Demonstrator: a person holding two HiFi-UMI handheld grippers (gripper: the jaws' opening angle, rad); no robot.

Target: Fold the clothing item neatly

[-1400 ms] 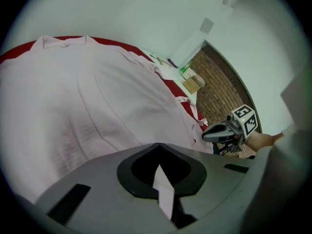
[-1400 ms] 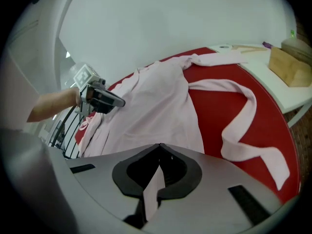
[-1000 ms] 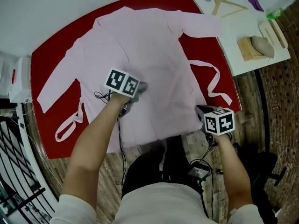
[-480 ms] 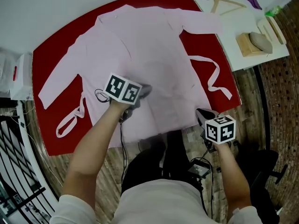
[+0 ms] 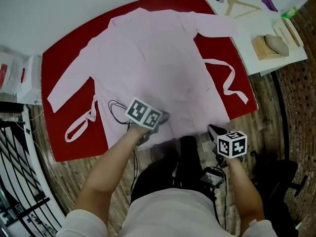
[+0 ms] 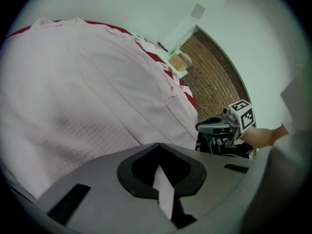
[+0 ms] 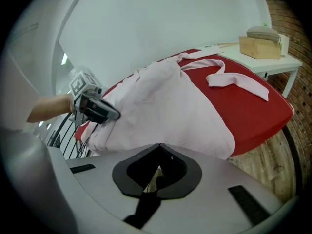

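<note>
My left hand-held gripper (image 5: 162, 117) was clenched on the near hem of the pink robe (image 5: 158, 58), a strip of cloth pinched between its jaws. My right hand-held gripper (image 5: 213, 130) was clamped on the hem's other corner. The robe lay spread on the red counter (image 5: 64, 63).

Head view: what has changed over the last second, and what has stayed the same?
The left gripper slid back across the pink robe toward the person, from over its middle to the hem at the near edge of the red table. The right gripper drew back slightly. Unchanged: both grippers shut on fabric, robe spread flat, sleeves out.
</note>
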